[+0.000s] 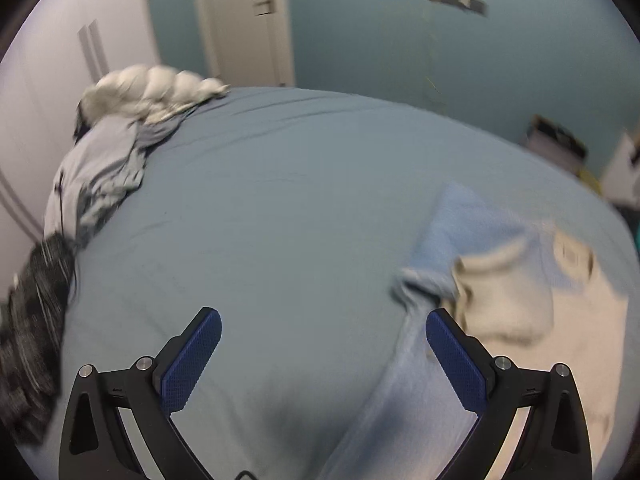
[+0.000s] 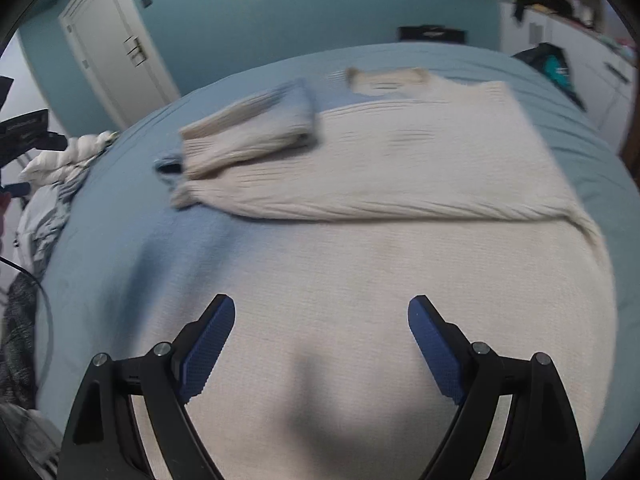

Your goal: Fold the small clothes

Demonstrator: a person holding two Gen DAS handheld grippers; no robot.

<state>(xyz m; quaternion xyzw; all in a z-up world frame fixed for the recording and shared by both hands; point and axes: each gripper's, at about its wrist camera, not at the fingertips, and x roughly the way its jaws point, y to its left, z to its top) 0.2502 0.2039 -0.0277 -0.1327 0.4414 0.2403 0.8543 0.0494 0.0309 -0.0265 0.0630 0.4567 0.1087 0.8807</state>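
A cream and light-blue knitted sweater (image 2: 400, 168) lies flat on the blue bed sheet (image 2: 120, 264), its upper half folded down over the lower half and one sleeve (image 2: 252, 132) folded across the body. My right gripper (image 2: 322, 320) is open and empty just above the sweater's near part. My left gripper (image 1: 322, 336) is open and empty over the bare sheet (image 1: 260, 208), with the sweater (image 1: 504, 300) to its right, its edge by the right finger (image 1: 452, 356). Both views are blurred.
A heap of grey and white clothes (image 1: 104, 160) and a dark striped garment (image 1: 32, 320) lie along the bed's left edge; the heap also shows in the right wrist view (image 2: 56, 184). A white door (image 2: 116, 48), teal wall and white drawers (image 2: 580, 64) stand beyond the bed.
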